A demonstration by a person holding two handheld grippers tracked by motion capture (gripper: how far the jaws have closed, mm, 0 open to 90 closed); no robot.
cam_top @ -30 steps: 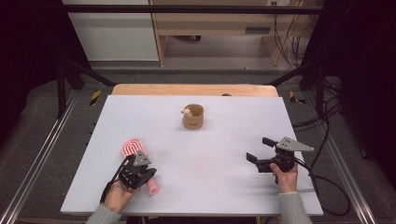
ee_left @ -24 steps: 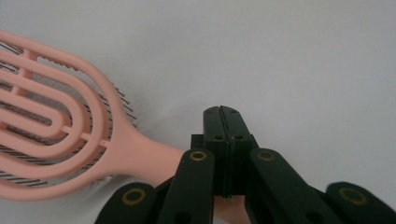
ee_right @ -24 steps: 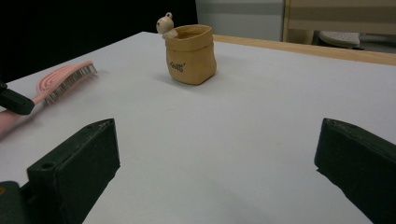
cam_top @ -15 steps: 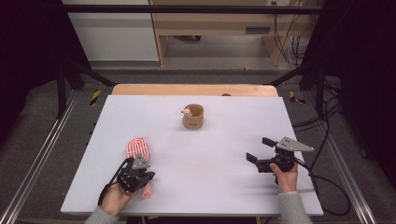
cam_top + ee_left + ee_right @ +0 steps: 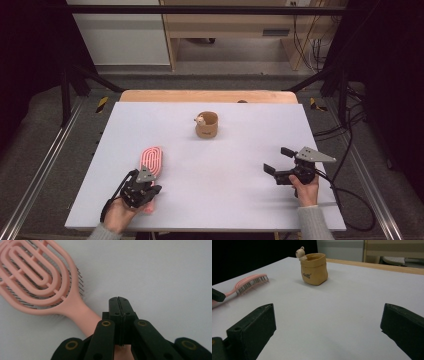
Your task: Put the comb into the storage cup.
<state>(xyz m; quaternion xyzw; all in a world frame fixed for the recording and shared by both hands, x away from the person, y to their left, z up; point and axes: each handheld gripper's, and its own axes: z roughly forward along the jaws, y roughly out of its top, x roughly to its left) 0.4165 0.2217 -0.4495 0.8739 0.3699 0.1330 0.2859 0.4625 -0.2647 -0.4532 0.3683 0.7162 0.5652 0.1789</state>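
the pink hairbrush point(image 5: 151, 161) lies flat on the white tabletop point(image 5: 225, 170) near its front left corner, bristles down, its oval head pointing away from the person and its handle running back under the left tongs point(image 5: 141, 189); in the left gripper view the brush head point(image 5: 37, 277) sits at the upper left and the handle passes beneath the black jaws, which are clenched together with no gap between them; from this angle i cannot tell for sure whether the handle is pinched or merely lies under them; the left hand point(image 5: 119, 215) holds these tongs at the table's front edge.

the right tongs point(image 5: 276, 161) hover over the front right part of the tabletop, well apart from the brush, jaws released and spread wide with nothing between them; the right hand point(image 5: 305, 189) grips their body, a cable trailing off to the right.

a small tan pot point(image 5: 207, 125) with a little figure on its rim stands upright near the middle of the tabletop, towards the far side, well apart from both tongs; in the right gripper view the pot point(image 5: 314, 268) is straight ahead and the brush point(image 5: 249, 282) off to the left; bare tabletop lies between brush and pot.
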